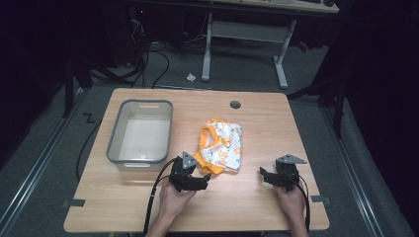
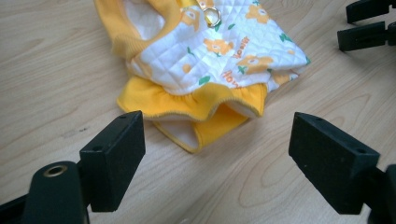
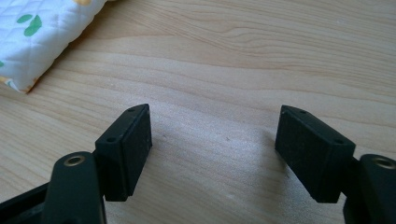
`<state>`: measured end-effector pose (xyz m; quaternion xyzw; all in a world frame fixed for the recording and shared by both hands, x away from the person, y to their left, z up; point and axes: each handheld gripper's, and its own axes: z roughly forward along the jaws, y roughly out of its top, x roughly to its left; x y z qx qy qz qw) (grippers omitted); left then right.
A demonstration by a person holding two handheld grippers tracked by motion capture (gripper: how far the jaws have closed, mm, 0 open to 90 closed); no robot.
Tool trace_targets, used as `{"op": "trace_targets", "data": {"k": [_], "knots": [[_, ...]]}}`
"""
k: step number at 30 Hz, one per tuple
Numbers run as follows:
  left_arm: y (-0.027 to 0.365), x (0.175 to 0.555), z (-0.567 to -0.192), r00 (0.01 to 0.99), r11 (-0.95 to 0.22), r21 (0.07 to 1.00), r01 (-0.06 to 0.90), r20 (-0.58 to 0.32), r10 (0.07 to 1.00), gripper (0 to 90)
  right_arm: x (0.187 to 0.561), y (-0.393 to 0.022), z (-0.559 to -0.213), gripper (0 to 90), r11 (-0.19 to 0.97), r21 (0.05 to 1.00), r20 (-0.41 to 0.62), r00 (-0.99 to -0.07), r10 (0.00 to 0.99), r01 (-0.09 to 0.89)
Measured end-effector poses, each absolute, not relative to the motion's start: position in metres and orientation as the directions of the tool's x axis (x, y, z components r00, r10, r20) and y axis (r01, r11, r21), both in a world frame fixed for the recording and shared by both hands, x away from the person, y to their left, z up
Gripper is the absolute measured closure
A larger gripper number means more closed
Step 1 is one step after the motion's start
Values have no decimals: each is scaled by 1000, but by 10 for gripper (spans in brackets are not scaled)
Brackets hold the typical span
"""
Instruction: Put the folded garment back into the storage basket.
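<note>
Lettering on the garment

The quilted white and yellow garment [image 2: 219, 56] carries small orange printed words among its flower pattern, seen in the left gripper view; one word near the hem seems to begin "Flow", but the print is tilted and too small to read with any certainty. In the high view the lettering is blurred beyond reading. Nothing else bears readable text.
</note>
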<state>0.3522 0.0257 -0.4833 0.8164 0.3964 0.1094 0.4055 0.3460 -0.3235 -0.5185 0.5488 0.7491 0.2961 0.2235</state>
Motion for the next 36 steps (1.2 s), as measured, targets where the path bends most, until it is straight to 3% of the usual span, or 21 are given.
{"op": "trace_targets", "data": {"k": [26, 36], "knots": [[-1, 406, -457, 668, -402, 733, 549, -95, 738, 179, 347, -324, -519, 274, 222, 689, -11, -296, 955, 690], [-9, 432, -462, 630, -381, 707, 596, -117, 768, 180, 347, -324, -519, 274, 221, 689, -11, -295, 955, 690]]}}
